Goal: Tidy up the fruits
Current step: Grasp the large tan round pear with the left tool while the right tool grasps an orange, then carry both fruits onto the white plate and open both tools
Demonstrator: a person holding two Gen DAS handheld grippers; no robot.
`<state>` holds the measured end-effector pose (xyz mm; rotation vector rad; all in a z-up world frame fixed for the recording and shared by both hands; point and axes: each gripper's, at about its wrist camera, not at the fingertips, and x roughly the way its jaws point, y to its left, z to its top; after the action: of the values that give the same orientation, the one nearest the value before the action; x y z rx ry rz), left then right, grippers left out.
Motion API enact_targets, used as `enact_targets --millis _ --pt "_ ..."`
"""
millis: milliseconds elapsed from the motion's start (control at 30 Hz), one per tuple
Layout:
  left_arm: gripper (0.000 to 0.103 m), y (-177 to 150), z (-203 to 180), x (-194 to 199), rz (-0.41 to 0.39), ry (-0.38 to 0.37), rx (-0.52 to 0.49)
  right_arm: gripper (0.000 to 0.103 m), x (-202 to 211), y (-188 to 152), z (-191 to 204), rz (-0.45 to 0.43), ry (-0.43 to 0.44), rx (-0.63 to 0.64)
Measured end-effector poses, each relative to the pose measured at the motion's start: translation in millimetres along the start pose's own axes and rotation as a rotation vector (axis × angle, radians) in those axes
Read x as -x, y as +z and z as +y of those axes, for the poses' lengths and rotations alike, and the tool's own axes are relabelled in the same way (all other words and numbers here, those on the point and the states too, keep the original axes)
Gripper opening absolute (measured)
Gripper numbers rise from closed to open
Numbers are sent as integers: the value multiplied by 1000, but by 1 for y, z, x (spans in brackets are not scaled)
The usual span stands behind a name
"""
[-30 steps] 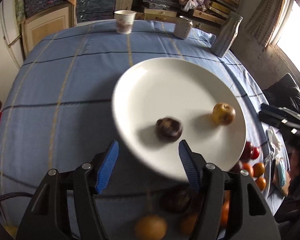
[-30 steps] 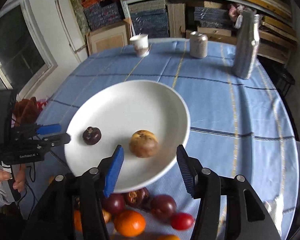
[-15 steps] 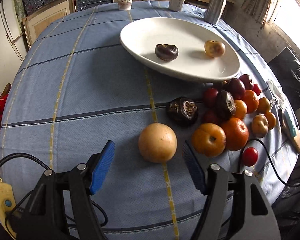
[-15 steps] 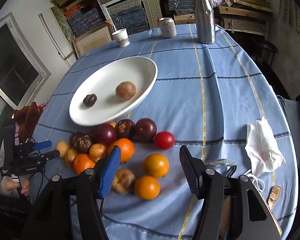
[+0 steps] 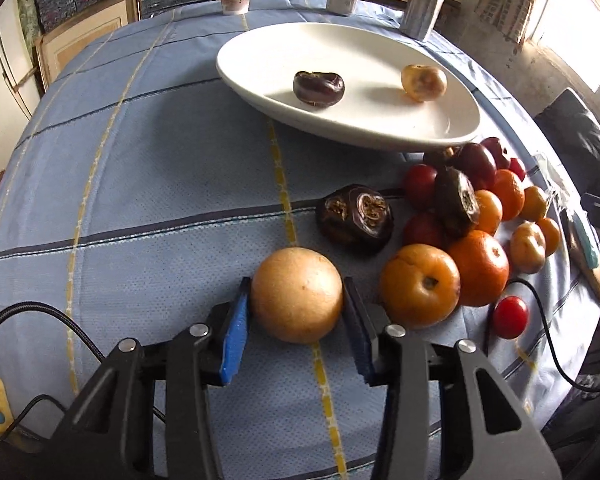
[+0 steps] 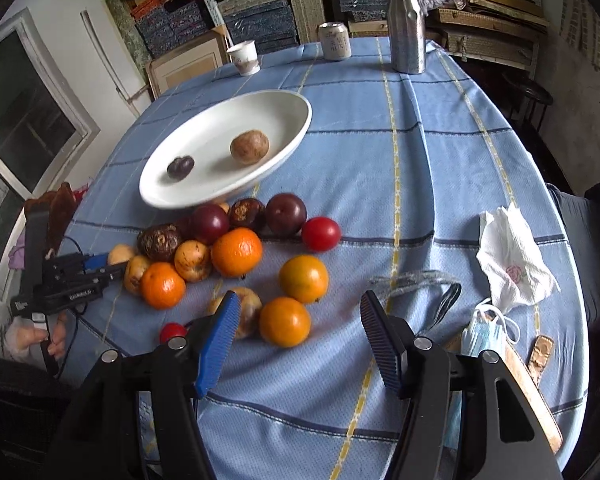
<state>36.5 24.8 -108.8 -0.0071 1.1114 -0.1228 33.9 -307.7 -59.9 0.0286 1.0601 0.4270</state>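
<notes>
**Left pads closing on the tan fruit; plate waits up the cloth**

I have the left hand-held gripper (image 5: 296, 320) set down around a round tan fruit (image 5: 297, 295) that sits on the blue checked tablecloth (image 5: 140, 184) at the near-left edge of the fruit pile. Its jaws are closing, and both blue pads (image 5: 234, 328) look to be touching the fruit's sides. I cannot yet say the grip is firm.

The right hand-held gripper (image 6: 296, 344) hangs half open with nothing in it. An orange (image 6: 285, 321) lies just ahead of its fingertips, and a brownish fruit (image 6: 242, 308) lies beside its left pad.

I judge this to be the pick-up step of sorting. The white plate (image 5: 380, 128) already carries a dark purple fruit (image 5: 318, 87) and a small tan one (image 5: 424, 82), so this fruit probably joins them. Next I need the squeeze to settle, then a straight lift before carrying it forward to the plate.

Room on the left of the surface is wide open. On the right it is tight: an orange-yellow fruit (image 5: 420, 290) sits just beside the right pad, and a dark halved fruit (image 5: 355, 218) lies on the line to the plate. A slack cable (image 5: 40, 312) trails near the surface's near edge. The plate's near rim overhangs some of the pile, so I would come in from above.
</notes>
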Motion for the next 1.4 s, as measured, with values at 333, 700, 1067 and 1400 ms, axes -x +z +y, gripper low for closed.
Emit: enact_targets --millis 333,700,1067,1400 --pt "43 -12 16 16 10 14 51 52 -36 -11 9 92 13 35" --pt "43 -9 26 28 -4 3 82 41 -51 -3 -1 105 107 -17" --pt "43 13 17 27 -9 -18 60 38 -45 -4 -10 112 128 -56" --pt "43 103 5 20 -91 -27 3 38 -33 89 28 -44 156 68"
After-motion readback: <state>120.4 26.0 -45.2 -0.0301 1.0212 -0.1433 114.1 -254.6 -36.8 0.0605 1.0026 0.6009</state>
